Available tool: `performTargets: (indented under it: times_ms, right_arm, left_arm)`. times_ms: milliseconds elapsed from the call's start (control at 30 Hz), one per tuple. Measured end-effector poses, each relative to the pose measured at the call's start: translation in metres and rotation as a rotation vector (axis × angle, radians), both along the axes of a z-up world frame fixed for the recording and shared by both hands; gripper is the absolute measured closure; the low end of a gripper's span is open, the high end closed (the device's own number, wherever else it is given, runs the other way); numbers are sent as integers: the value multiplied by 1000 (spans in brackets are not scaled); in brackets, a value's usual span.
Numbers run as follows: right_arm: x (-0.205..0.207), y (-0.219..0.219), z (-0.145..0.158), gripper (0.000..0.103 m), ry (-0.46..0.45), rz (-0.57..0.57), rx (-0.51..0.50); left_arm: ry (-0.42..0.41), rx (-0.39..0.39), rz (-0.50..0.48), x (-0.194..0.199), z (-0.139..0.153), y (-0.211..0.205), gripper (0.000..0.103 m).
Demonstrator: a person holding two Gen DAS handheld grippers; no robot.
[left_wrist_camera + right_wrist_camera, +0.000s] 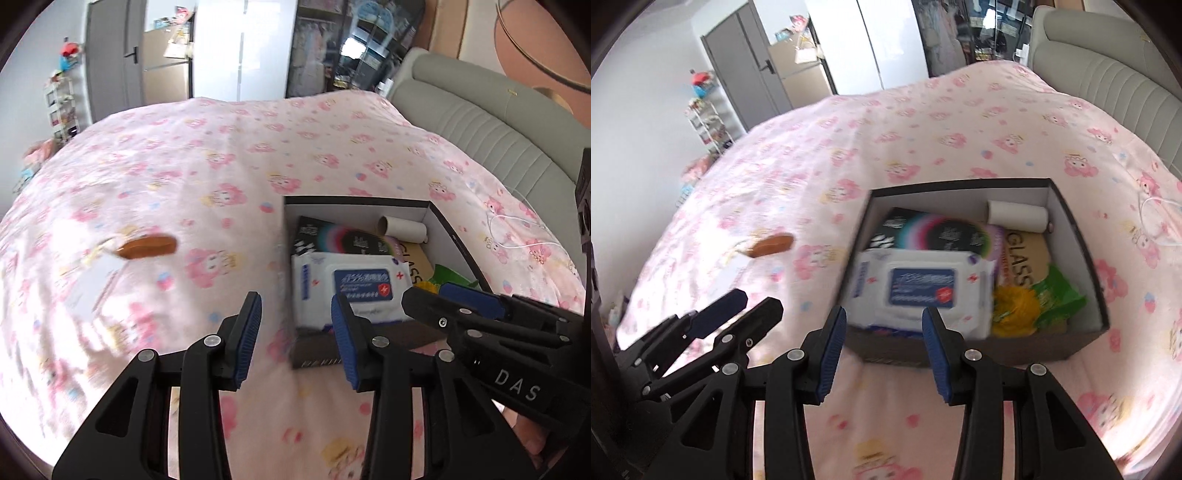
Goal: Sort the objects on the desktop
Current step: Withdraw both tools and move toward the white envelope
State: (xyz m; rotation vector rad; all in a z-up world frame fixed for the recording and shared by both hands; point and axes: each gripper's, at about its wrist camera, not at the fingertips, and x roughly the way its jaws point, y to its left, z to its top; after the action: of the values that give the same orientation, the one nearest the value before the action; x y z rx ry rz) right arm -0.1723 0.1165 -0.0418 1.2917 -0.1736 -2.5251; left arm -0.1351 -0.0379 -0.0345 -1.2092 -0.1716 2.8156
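A dark open box (pixel 1071 229) (pixel 458 236) sits on the pink bedsheet. Inside lie a white wet-wipes pack (pixel 923 288) (pixel 351 288), a black colourful packet (pixel 934 229), a cardboard roll (pixel 1017 216) (pixel 402 227), a "GLASS" box (pixel 1027 258) and a yellow-green packet (pixel 1041 299). A brown oblong object (pixel 147 247) (pixel 772 244) and a white card (pixel 92 291) lie on the sheet to the left. My left gripper (pixel 295 325) is open and empty, near the box's left front corner. My right gripper (pixel 884 332) is open and empty, just before the box's front wall.
The bed (pixel 221 155) is covered with a pink cartoon-print sheet. A grey padded headboard (pixel 498 122) runs along the right. A white cable (pixel 517 229) lies right of the box. Cupboards and a shelf rack (pixel 709 122) stand beyond the bed.
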Motion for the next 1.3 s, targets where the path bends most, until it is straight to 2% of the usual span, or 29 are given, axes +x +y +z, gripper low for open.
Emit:
performTargets:
  times_ms: [167, 500, 867, 1133, 1300]
  right_arm:
    - [40, -26, 7, 64, 19, 28, -40]
    - [81, -63, 23, 64, 82, 94, 17]
    - [96, -105, 30, 64, 107, 156, 37]
    - [96, -141, 31, 64, 126, 207, 45]
    - [90, -164, 22, 64, 117, 231, 58]
  left_arm:
    - [11, -20, 28, 39, 11, -27, 63]
    - [49, -27, 61, 83, 25, -56, 63]
    - [73, -70, 129, 107, 34, -94, 63]
    - [71, -65, 183, 111, 32, -128, 63]
    - [48, -34, 208, 107, 20, -152, 63]
